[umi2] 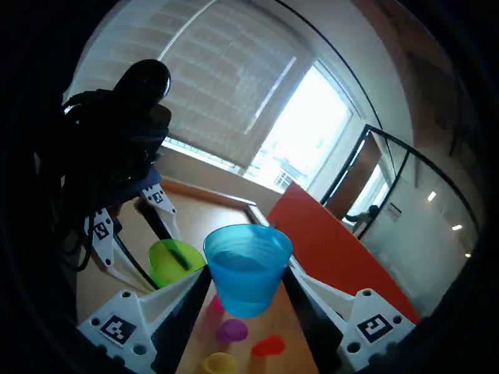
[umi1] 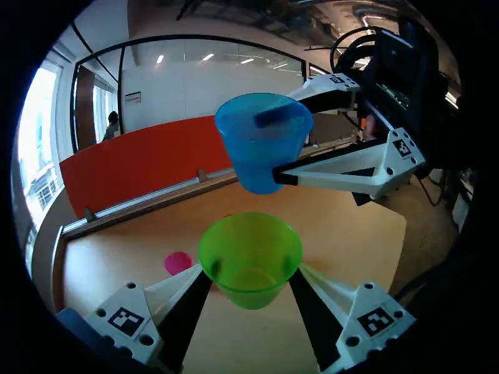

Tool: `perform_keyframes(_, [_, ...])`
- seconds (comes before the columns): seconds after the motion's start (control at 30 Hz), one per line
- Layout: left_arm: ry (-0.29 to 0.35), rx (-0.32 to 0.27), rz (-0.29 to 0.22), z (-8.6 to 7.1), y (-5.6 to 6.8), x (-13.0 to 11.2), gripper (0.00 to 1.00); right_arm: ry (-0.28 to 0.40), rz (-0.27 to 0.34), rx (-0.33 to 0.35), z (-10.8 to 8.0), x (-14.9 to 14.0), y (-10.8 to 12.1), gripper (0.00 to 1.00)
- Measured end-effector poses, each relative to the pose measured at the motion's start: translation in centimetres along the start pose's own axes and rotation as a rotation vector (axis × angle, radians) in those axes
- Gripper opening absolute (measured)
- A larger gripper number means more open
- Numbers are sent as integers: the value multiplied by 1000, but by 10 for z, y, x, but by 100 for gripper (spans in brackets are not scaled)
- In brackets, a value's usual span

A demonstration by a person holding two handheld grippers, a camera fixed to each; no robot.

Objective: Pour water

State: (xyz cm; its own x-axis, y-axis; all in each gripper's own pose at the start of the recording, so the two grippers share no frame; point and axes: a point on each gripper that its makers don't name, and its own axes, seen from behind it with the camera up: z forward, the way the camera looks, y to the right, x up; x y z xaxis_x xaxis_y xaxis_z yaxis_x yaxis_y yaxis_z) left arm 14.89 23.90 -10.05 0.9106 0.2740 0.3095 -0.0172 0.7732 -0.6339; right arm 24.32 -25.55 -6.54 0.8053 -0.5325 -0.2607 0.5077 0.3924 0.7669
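Water (umi2: 240, 260) sat in the blue cup (umi2: 248, 271), held up in the air above the wooden table (umi1: 349, 237). Right gripper (umi2: 246, 280) had both fingers pressed on the blue cup's sides. Left gripper (umi1: 249, 274) was clamped the same way on the green cup (umi1: 251, 258), which sat lower and nearer to that camera. Blue cup looked roughly upright, above and just beyond the green one, the two not touching. No stream was visible. Green cup looked empty or nearly so; hard to tell. Judged: both cups picked up and lined up, the tilt and pour left to do. Small spare cups lay on the table: pink (umi1: 178, 262), purple (umi2: 232, 329), yellow (umi2: 218, 361), red (umi2: 269, 344).
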Motion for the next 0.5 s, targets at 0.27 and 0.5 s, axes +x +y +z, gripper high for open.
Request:
perform_keyframes(0.27, [-1,-6,7,1,2,1,81,-10,-61,-2,6,-3,1,86])
perform_keyframes(0.5, [-7,-10,11,2,3,1,81,-23,-132,6,9,-7,-1,86])
